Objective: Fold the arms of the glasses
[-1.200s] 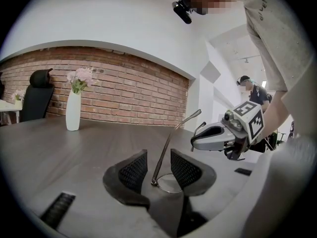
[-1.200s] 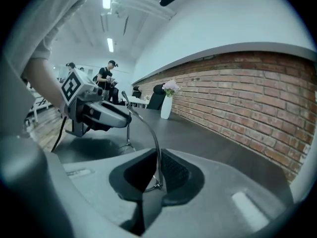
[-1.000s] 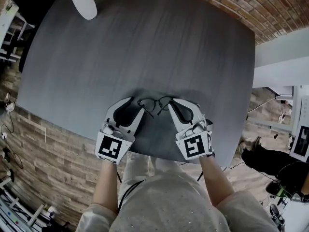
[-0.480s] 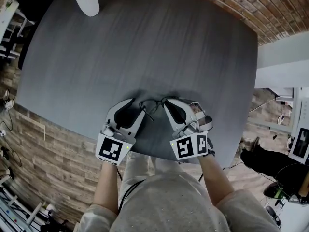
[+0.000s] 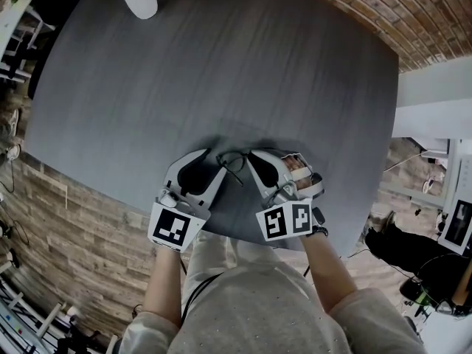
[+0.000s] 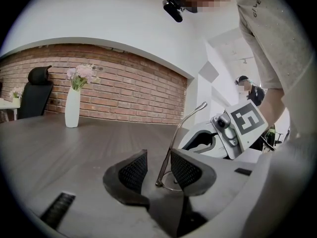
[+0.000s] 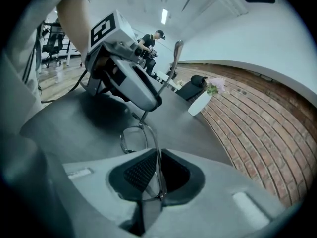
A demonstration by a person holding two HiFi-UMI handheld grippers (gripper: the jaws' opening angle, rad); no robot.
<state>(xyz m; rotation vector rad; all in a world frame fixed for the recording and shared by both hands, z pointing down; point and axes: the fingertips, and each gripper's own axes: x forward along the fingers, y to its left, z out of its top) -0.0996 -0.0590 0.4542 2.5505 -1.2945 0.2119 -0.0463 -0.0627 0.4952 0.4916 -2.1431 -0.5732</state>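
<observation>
At the near edge of the dark grey desk (image 5: 221,72), just in front of the person's lap: thin wire-framed glasses (image 5: 234,161), set between two pairs of tongs. Right tongs (image 7: 157,175) nearly together, pads clamped on the rim of one lens, the rest of the frame reaching out ahead to the other lens (image 7: 133,140). Left tongs (image 6: 158,170) apart, not gripping, a temple arm (image 6: 181,133) standing steeply in the gap. Hinge end of that arm low between the pads, close beside the pad on that view's right and clear of the opposite one. Tip slanting up and away. In the head view, both tongs angled inward toward each other, marker cubes nearest the person. Far across the desk, well apart from the glasses: a white vase (image 6: 72,114) with pale flowers, and a brick wall (image 6: 124,93) behind it.
</observation>
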